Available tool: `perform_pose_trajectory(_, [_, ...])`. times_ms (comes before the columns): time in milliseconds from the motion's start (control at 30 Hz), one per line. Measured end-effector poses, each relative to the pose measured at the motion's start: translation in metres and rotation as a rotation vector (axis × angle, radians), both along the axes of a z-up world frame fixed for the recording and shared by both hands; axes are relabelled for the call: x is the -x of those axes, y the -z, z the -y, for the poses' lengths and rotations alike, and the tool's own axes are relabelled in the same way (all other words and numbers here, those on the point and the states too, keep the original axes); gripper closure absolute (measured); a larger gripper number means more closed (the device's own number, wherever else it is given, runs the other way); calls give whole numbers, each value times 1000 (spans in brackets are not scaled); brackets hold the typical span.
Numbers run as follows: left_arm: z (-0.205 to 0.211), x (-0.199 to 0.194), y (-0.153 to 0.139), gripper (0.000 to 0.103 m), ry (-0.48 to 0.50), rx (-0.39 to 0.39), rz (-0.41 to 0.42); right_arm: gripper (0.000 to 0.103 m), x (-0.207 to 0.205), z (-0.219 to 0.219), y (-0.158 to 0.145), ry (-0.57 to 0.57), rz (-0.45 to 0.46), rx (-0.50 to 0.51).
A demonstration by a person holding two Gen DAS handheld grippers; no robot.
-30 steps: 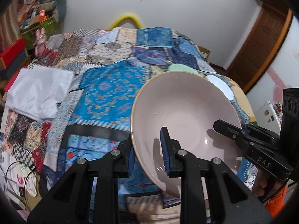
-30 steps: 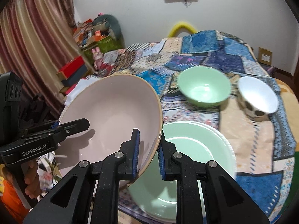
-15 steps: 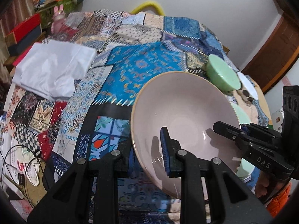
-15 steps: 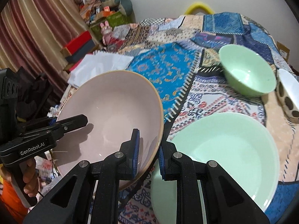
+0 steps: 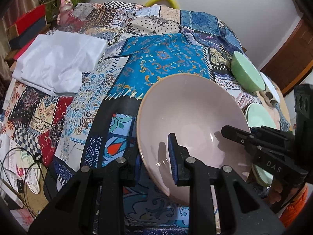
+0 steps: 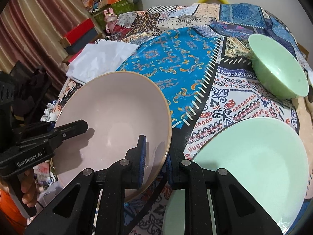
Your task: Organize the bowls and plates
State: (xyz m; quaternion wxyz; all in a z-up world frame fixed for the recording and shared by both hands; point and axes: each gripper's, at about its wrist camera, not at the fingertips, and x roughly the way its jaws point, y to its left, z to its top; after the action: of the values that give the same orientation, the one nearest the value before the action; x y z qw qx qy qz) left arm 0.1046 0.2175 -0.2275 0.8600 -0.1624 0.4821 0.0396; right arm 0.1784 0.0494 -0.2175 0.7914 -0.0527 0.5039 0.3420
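Left wrist view: left gripper (image 5: 154, 159) clamps pink bowl (image 5: 187, 121) rim at 7 o'clock.
Right wrist view: right gripper (image 6: 155, 159) clamps same rim at 5 o'clock.
Green plate (image 6: 254, 156): 3 o'clock of bowl.

Four pieces of crockery show: one pink bowl (image 6: 117, 121), one mint-green bowl (image 6: 277, 70), one pale green plate (image 6: 254, 156), and one white spotted bowl (image 5: 271, 90) at the frame's edge. Two black grippers, left (image 5: 154, 162) and right (image 6: 155, 160), appear. One patchwork cloth (image 5: 166, 58) covers the surface, bearing one folded white sheet (image 5: 58, 58). One pink rabbit figure (image 5: 65, 9) stands behind.
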Motion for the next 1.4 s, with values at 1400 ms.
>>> perform_pose_trajectory(1400, [116, -92, -96, 41, 168, -155, 179, 70, -78, 163, -60, 326, 211, -32])
